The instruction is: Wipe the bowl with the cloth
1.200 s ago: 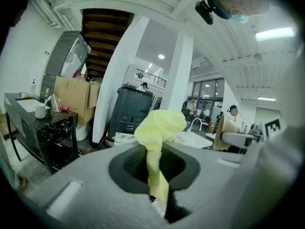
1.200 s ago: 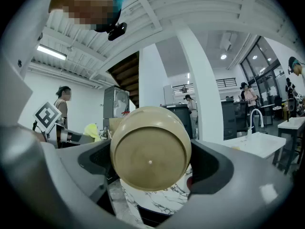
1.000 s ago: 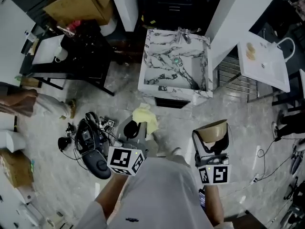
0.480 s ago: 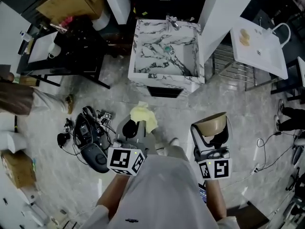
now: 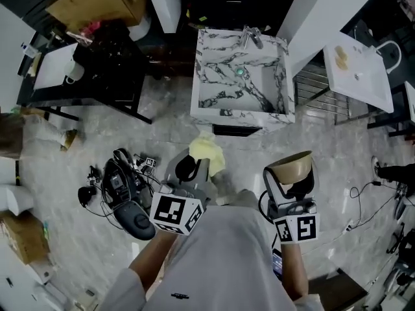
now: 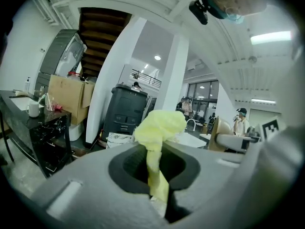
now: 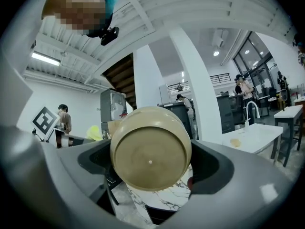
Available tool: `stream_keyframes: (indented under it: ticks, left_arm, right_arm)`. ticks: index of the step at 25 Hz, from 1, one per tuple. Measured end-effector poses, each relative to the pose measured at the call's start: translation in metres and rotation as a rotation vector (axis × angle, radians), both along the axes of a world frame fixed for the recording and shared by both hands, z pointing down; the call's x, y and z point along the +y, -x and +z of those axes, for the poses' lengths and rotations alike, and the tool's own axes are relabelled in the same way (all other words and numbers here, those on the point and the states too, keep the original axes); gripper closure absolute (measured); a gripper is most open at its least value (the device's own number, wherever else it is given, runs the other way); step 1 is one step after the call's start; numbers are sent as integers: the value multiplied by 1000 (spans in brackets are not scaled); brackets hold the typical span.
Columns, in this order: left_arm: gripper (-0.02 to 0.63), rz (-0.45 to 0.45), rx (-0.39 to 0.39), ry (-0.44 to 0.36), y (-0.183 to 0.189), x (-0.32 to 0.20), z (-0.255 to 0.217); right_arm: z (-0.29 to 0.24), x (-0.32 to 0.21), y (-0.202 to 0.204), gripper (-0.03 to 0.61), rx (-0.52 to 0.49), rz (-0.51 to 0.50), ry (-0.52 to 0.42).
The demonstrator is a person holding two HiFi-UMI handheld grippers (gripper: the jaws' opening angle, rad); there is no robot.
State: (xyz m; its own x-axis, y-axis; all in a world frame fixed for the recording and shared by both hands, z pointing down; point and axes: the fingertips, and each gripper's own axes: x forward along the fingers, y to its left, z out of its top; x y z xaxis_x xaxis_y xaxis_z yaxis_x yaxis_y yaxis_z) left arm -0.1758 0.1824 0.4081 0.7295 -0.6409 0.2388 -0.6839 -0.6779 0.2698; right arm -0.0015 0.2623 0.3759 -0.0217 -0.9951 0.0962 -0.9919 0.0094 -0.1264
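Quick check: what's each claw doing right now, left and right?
Left claw: closed on the yellow cloth.
Right claw: closed on the tan bowl.

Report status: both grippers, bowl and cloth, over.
Left gripper shut on yellow cloth. Right gripper shut on tan bowl. Cloth and bowl held apart, wipe not yet begun. Nothing between them.
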Motion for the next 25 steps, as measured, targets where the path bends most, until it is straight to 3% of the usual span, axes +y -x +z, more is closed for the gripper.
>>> stream_keyframes:
  ticks: [5, 10, 25]
  left_arm:
    - [581, 64, 1, 4, -2, -23, 5]
    - [581, 80, -9, 15, -18, -49, 9]
    - [581, -74, -58, -20, -104, -172, 1]
  right_arm:
    - [3, -27, 14, 80, 17, 0, 9]
    - [-2, -60, 2, 80, 18, -15, -7]
    - [7, -209, -82, 80, -17, -239, -50]
